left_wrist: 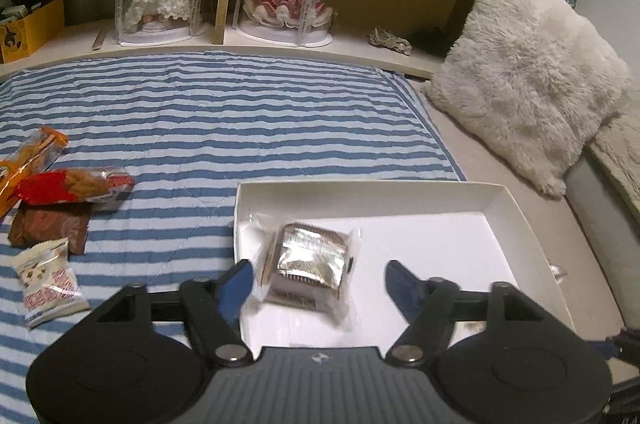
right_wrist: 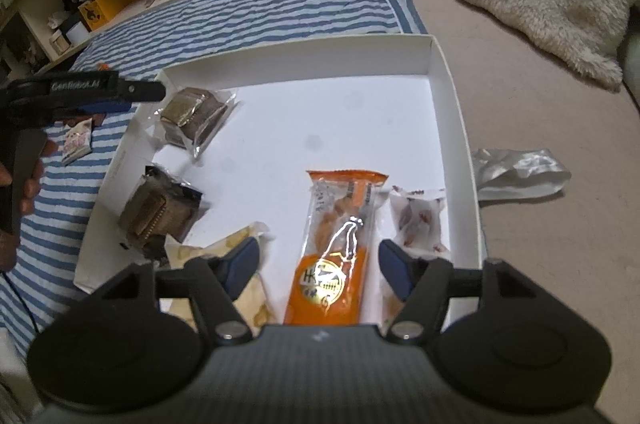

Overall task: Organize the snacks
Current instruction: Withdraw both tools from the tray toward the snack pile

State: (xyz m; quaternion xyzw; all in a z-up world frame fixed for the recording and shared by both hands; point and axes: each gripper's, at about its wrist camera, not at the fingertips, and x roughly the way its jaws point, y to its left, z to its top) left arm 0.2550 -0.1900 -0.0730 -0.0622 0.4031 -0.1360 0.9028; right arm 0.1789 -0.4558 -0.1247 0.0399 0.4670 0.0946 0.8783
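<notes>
While both grippers hang over the white box (right_wrist: 448, 76), neither one is actually gripping anything. The left gripper (left_wrist: 318, 282) has its blue pads spread wide, and a clear-wrapped brown wafer pack (left_wrist: 308, 262) lies on the box floor between them, near the left wall, with neither pad pressing on it. The right gripper (right_wrist: 318, 266) is spread wide too, sitting over an orange snack bar (right_wrist: 338, 244) that lies flat near the box's near edge, pads clear of it on both sides.

Inside the box from the right wrist view: a second dark wafer pack (right_wrist: 160, 212) by the left wall, a yellowish packet (right_wrist: 244, 244) under the right gripper's left finger, and a small white-and-red candy packet (right_wrist: 418, 220) just right of the orange bar.

Still out on the striped blanket (left_wrist: 224, 116): an orange packet (left_wrist: 30, 156), a red-wrapped pastry (left_wrist: 76, 186), a brown packet (left_wrist: 50, 226) and a small white packet (left_wrist: 48, 282), all bunched together left of the box. A crumpled silver wrapper (right_wrist: 520, 172) lies outside the box's right wall.
</notes>
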